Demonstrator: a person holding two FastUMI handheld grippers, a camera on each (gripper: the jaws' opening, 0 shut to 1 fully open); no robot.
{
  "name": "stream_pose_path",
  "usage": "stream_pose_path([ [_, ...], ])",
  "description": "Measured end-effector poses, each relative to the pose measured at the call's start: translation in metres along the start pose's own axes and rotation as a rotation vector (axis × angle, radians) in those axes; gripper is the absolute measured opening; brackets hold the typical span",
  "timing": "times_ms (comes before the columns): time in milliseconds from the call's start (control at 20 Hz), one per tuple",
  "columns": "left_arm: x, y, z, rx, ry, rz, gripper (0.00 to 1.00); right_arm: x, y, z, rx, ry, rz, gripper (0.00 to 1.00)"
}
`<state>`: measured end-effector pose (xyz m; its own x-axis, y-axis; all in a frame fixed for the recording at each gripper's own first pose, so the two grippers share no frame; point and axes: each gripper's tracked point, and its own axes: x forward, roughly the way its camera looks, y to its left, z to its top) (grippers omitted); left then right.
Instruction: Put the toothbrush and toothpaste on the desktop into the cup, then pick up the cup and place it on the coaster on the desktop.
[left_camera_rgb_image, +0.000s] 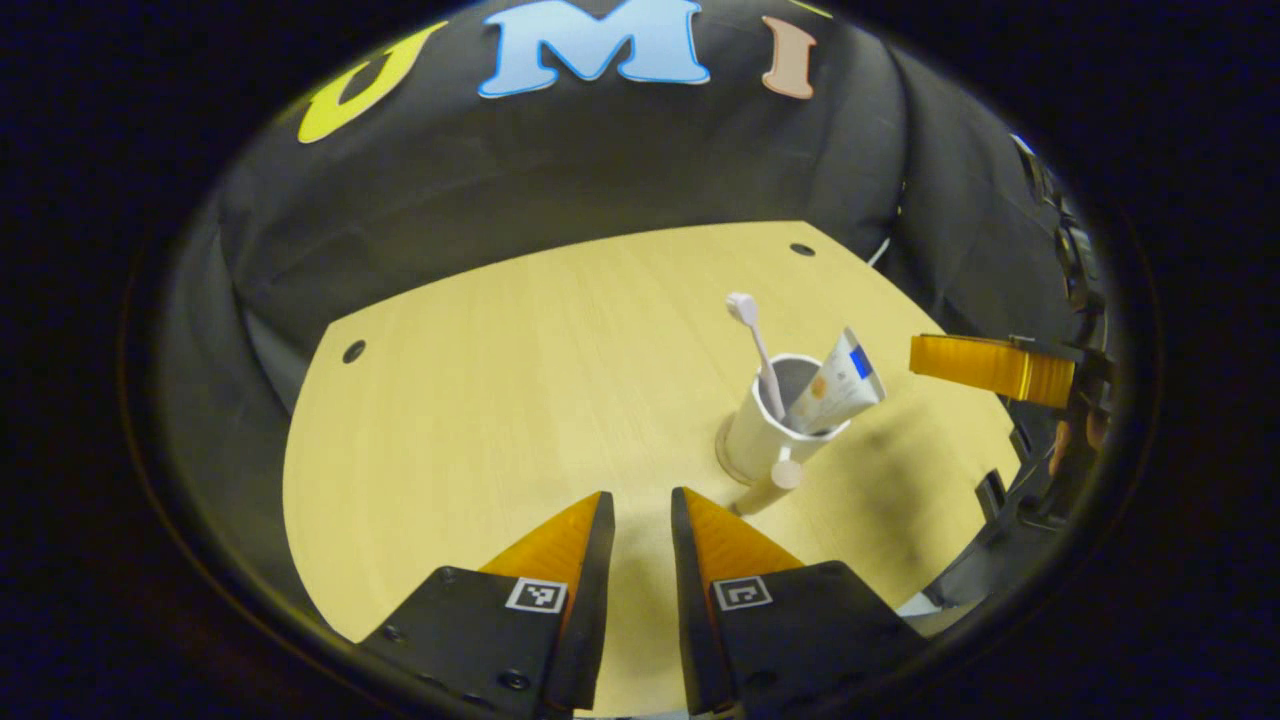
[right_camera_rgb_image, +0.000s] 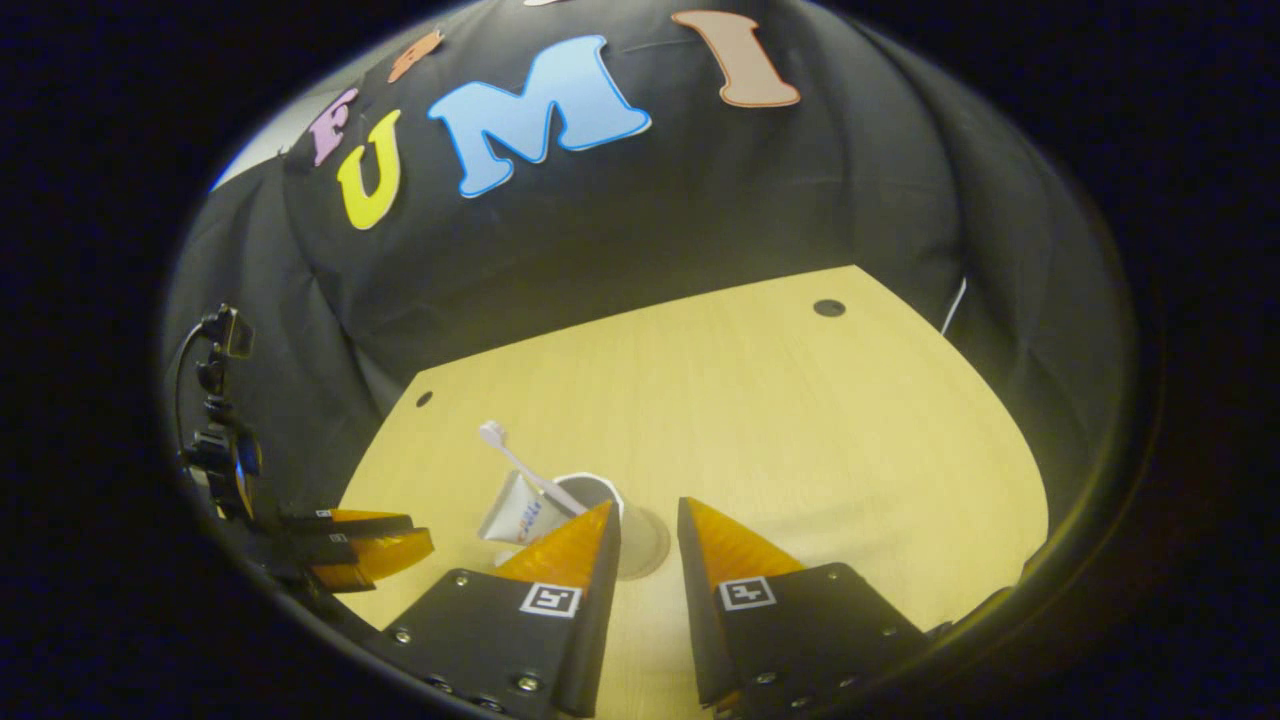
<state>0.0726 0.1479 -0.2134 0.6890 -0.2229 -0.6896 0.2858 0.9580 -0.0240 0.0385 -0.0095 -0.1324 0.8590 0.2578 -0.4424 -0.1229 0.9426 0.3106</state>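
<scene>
Left gripper view: cup (left_camera_rgb_image: 775, 425) sits on its coaster (left_camera_rgb_image: 728, 462) ahead-right of the left gripper (left_camera_rgb_image: 640, 515), whose fingers are slightly parted, empty.
Toothbrush (left_camera_rgb_image: 755, 345) and toothpaste (left_camera_rgb_image: 838, 383) stand inside it; right gripper (right_camera_rgb_image: 648, 525), narrowly parted and empty, hovers just beside the cup on the desktop (left_camera_rgb_image: 500, 400).

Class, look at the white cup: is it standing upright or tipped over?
Upright. The cup stands on its base on the coaster, mouth upward, with the toothbrush and toothpaste leaning out of it.
</scene>
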Motion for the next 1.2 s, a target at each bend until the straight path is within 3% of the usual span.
stream_pose_path([
  [300, -0.040, 0.015, 0.101, -0.037, -0.274, 0.072, 0.39, -0.017, 0.020, 0.067, -0.069, -0.161, 0.015, 0.36],
  [800, -0.123, 0.022, 0.261, -0.016, -0.651, 0.117, 0.39, -0.068, 0.037, 0.180, -0.144, -0.458, -0.025, 0.35],
  [900, -0.137, 0.024, 0.285, -0.004, -0.744, 0.133, 0.39, -0.076, 0.036, 0.196, -0.148, -0.500, -0.040, 0.35],
  [1100, -0.161, 0.022, 0.303, -0.014, -0.821, 0.151, 0.38, -0.095, 0.034, 0.216, -0.190, -0.545, -0.077, 0.35],
  [1150, -0.165, 0.023, 0.306, -0.025, -0.839, 0.155, 0.37, -0.099, 0.035, 0.223, -0.225, -0.563, -0.093, 0.28],
  [1200, -0.168, 0.025, 0.308, -0.038, -0.853, 0.157, 0.38, -0.105, 0.039, 0.228, -0.253, -0.580, -0.103, 0.28],
])
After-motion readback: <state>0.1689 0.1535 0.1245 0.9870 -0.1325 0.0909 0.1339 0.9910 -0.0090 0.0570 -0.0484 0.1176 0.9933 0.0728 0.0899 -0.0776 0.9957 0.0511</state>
